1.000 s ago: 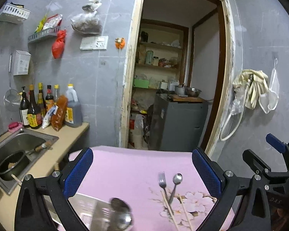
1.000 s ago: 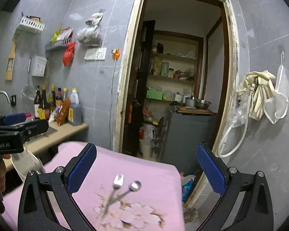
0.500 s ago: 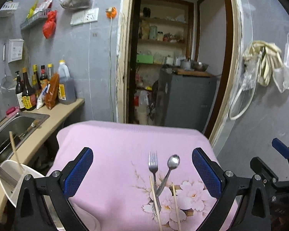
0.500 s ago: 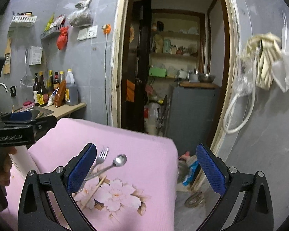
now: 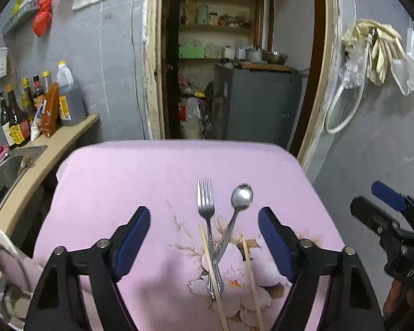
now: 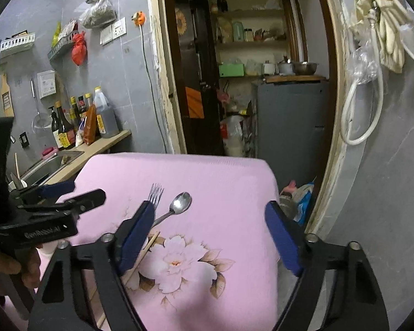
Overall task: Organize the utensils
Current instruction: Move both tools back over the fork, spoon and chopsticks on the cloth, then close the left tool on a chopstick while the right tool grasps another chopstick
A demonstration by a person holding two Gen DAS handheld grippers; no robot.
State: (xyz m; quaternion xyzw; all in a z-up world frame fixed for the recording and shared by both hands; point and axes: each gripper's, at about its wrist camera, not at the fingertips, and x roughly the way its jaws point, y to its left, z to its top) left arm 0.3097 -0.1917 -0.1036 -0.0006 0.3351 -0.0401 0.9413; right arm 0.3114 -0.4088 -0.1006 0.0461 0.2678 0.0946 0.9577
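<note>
On the pink table [image 5: 118, 182] lie one fork [image 5: 206, 209], one spoon [image 5: 241, 197] and two chopsticks [image 5: 210, 264].

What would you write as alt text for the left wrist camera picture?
The left gripper, empty with its jaws closing, hangs over a fork, a spoon and two chopsticks on a pink floral tablecloth. The spoon's handle crosses the fork's. The right gripper shows at the right edge, with a doorway behind.
</note>
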